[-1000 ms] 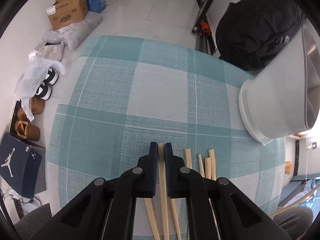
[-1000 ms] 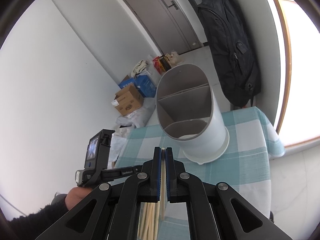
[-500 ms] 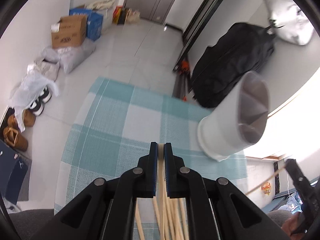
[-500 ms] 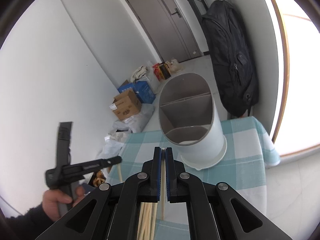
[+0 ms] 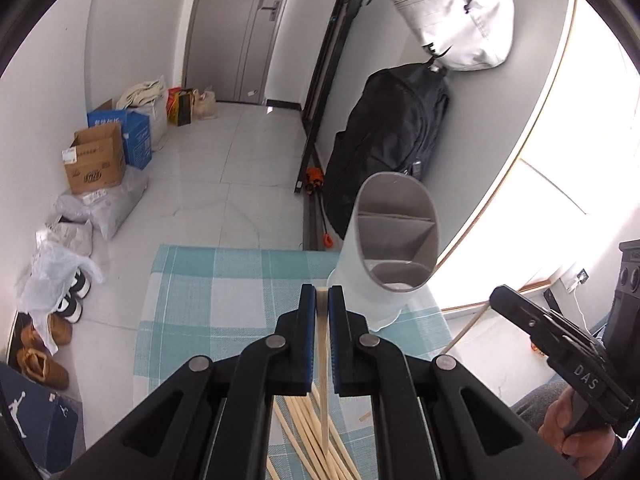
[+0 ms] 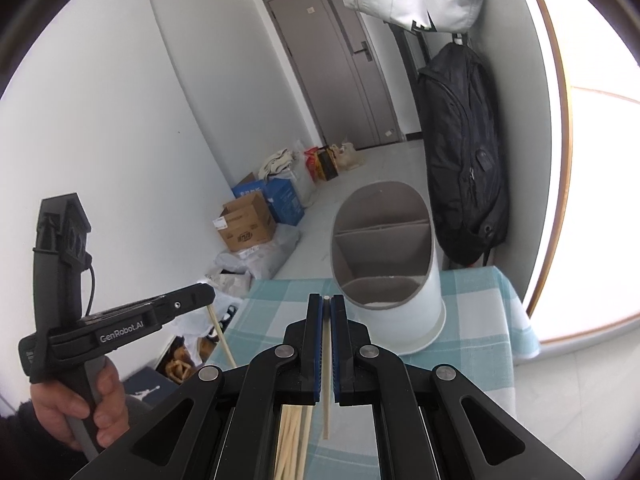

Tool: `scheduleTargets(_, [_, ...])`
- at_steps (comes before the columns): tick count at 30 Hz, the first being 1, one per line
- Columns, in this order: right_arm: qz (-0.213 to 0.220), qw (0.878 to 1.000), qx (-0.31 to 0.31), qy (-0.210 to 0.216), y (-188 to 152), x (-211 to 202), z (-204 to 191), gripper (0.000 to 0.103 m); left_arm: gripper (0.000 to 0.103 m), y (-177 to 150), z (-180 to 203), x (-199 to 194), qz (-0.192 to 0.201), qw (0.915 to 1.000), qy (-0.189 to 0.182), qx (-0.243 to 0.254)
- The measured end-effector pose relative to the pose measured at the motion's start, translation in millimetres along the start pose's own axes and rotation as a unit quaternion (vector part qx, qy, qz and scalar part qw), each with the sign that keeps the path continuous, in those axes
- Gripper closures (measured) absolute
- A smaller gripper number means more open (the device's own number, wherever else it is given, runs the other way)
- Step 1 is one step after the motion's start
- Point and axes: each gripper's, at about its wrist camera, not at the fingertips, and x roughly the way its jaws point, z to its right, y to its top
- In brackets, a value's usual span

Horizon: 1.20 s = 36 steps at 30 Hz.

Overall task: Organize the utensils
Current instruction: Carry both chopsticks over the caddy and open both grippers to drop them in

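Left gripper (image 5: pixel 322 296) up off the table, blue-padded fingers (image 5: pixel 307 320) pinched nearly together on one pale wooden chopstick (image 5: pixel 322 364) — stick runs down between the pads, tapered tip hanging over the loose pile of pale wooden chopsticks (image 5: pixel 316 436) on the teal-and-white checked tablecloth (image 5: pixel 208 308). Right gripper (image 6: pixel 327 304) same story: pads closed to a thin slit w/ a second single wooden chopstick (image 6: pixel 327 376) clamped in it, lower end hanging free above the cloth. White cylindrical utensil holder with grey divided interior (image 6: pixel 384 264) stands at the far right of the table, just beyond both sets of tips, nothing in the compartments that show. In the right wrist view the left tool sits off to the left, apart from the holder, its stick poking down below the nose. Behind — black backpack (image 5: pixel 388 148) against the wall, white bag (image 5: pixel 456 12) hung above it, brown cardboard box (image 5: pixel 94 160) on the floor.
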Motion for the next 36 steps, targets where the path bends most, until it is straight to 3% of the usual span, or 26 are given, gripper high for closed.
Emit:
scheduleTargets(6, [0.012, 1.000, -0.006, 0.005, 19, -15, -9, 0.100, 0.101, 23, 11, -18, 0.015, 0.9996, -0.022, -0.001])
scheduleTargets(20, [0.049, 0.999, -0.004, -0.007, 127, -36, 3, 0.100, 0.101, 112, 46, -27, 0.067, 0.9966, -0.046, -0.011])
scheduleTargets(29, [0.073, 0.997, -0.007, -0.029, 183, -14, 21, 0.100, 0.101, 158, 52, 1, 0.101, 0.9941, -0.036, -0.014])
scheduleTargets(36, [0.082, 0.995, -0.039, -0.049, 199, 11, 23, 0.100, 0.101, 162, 54, 25, 0.113, 0.9932, -0.025, 0.012])
